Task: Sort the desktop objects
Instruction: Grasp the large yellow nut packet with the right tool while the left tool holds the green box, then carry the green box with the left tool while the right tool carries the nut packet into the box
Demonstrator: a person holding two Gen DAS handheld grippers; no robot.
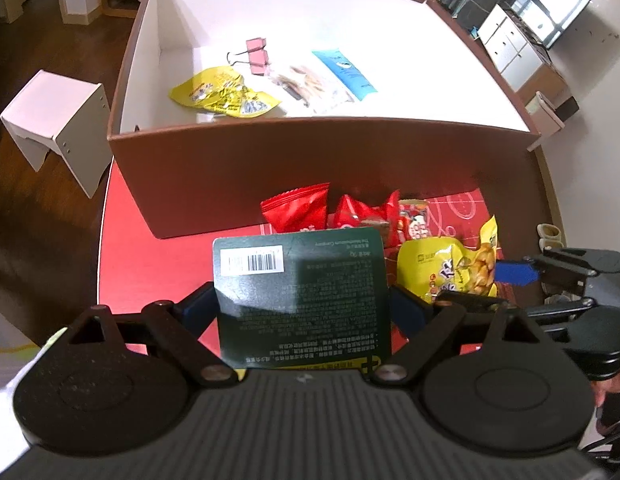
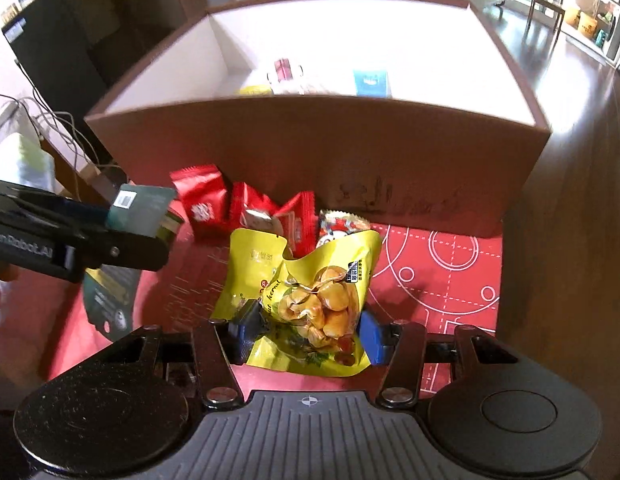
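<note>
The left gripper [image 1: 302, 300] is clamped on a dark green packet [image 1: 302, 292], held above the red table [image 1: 150, 264] just short of the brown box [image 1: 270, 168]. The right gripper [image 2: 306, 332] pinches a yellow chestnut bag [image 2: 310, 292] at its lower edge, with its upper part flopping forward. Red snack packets [image 2: 246, 212] lie against the box's near wall. Probable hazards: the tall wall may catch either packet if it is carried too low; the limp bag, gripped near one end, may slip or fold; the two grippers, close side by side, may collide on approaching the opening together.
</note>
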